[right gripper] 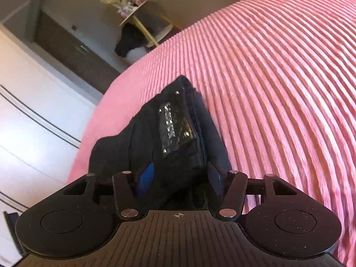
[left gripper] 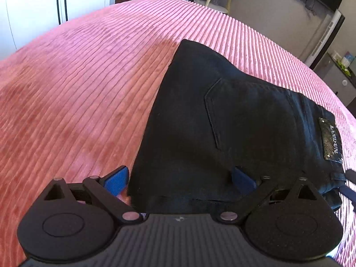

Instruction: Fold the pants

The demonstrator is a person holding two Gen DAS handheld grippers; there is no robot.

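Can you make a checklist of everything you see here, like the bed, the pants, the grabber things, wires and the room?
Surface: pink ribbed bedspread, nothing on it but the pants in these views.
Job's things: black pants already folded into a compact stack, back pocket and shiny waistband patch facing up.
Clutter: nothing seen on the bed.
Grippers: left gripper open, fingers straddling the near edge of the pants; right gripper open around the waistband end, whether it pinches cannot be told.
Cables: two dark cords hang down the white wall.
Surroundings: round side table with a dark garment draped below it; white wardrobe.
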